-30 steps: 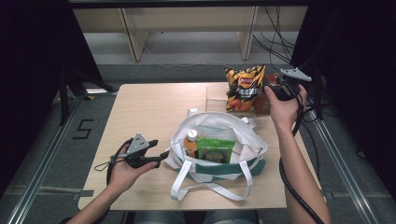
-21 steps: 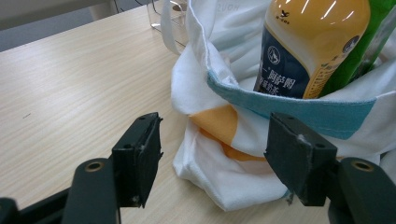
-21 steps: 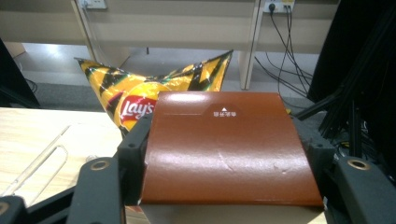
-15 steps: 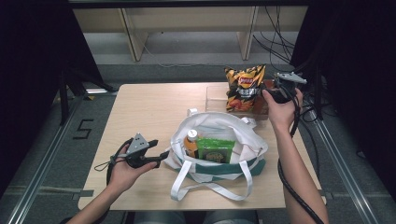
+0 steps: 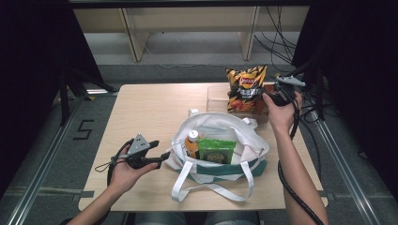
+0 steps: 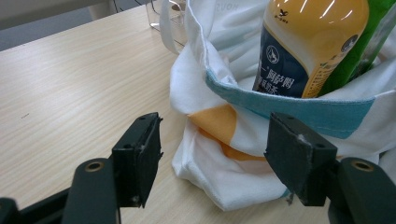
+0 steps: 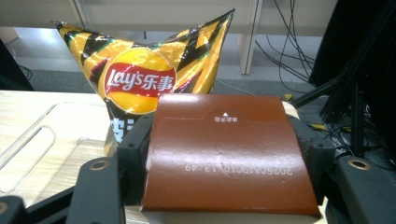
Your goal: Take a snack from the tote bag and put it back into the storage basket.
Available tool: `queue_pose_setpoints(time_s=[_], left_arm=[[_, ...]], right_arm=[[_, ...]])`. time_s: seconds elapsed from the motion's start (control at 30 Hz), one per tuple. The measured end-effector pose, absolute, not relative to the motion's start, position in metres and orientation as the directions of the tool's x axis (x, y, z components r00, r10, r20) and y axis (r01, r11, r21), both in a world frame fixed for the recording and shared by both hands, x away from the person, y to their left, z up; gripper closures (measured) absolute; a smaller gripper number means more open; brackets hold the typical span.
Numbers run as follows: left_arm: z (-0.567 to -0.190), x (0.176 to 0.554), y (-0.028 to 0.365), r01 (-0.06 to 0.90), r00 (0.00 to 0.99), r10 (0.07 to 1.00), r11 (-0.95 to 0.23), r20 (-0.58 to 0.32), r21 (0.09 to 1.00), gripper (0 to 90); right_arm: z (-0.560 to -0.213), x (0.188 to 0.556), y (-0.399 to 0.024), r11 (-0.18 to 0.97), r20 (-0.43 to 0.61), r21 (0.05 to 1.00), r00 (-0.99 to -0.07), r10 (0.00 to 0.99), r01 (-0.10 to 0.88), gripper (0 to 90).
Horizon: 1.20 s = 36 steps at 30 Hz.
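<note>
A white tote bag (image 5: 256,140) with a teal band sits mid-table, holding an orange drink bottle (image 5: 191,142) and a green packet (image 5: 216,151). My left gripper (image 5: 164,155) lies at the bag's left side. In the left gripper view it (image 6: 215,154) is open, with the bag's lower corner (image 6: 219,182) between the jaws, untouched, and the bottle (image 6: 303,46) above. At the back right stands a yellow Lay's chip bag (image 5: 244,88). My right gripper (image 5: 266,97) is beside it, shut on a brown box (image 7: 219,177) that spans the jaws, the chip bag (image 7: 140,79) behind.
A clear plastic tray (image 5: 215,97) lies on the table by the chip bag, seen also in the right gripper view as a clear tray (image 7: 28,144). The bag's white handles (image 5: 211,190) spill toward the front edge. Cables hang past the table's right side.
My right hand has sunk a little beside the chip bag with the brown box. The left hand and the tote bag have stayed put.
</note>
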<state>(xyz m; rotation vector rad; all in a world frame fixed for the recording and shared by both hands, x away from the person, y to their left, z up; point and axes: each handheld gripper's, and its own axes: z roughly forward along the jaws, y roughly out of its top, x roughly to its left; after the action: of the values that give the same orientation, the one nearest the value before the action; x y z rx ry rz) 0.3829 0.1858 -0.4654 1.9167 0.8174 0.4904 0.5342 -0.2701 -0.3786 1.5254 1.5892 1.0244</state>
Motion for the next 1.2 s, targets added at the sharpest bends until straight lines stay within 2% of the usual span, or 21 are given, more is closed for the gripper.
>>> queue_pose_setpoints(time_s=[0.33,0.47,0.63,0.8,0.87,1.2], left_arm=[[-0.465,0.383,0.186,0.332,0.696,0.718,-0.317,-0.004,0.888,35.0],[-0.466,0.383,0.186,0.333,0.695,0.719,-0.317,-0.004,0.888,35.0],[-0.466,0.383,0.186,0.333,0.695,0.719,-0.325,0.003,0.885,35.0],[-0.466,0.383,0.186,0.332,0.694,0.720,-0.323,0.002,0.886,35.0],[-0.466,0.383,0.186,0.333,0.694,0.720,-0.322,0.001,0.886,35.0],[-0.465,0.382,0.184,0.332,0.693,0.721,-0.318,-0.001,0.888,34.9]], right_arm=[[-0.382,0.534,-0.269,0.000,0.030,0.896,-0.060,0.998,0.444,36.2],[-0.382,0.535,-0.271,-0.004,0.038,0.892,-0.065,0.997,0.452,24.2],[-0.380,0.532,-0.271,0.000,0.032,0.889,-0.062,0.998,0.457,21.0],[-0.379,0.527,-0.274,0.020,0.016,0.885,-0.073,0.997,0.466,20.7],[-0.378,0.522,-0.274,-0.022,0.055,0.882,-0.057,0.997,0.471,20.8],[-0.376,0.494,-0.284,-0.002,0.057,0.895,-0.109,0.992,0.446,23.3]])
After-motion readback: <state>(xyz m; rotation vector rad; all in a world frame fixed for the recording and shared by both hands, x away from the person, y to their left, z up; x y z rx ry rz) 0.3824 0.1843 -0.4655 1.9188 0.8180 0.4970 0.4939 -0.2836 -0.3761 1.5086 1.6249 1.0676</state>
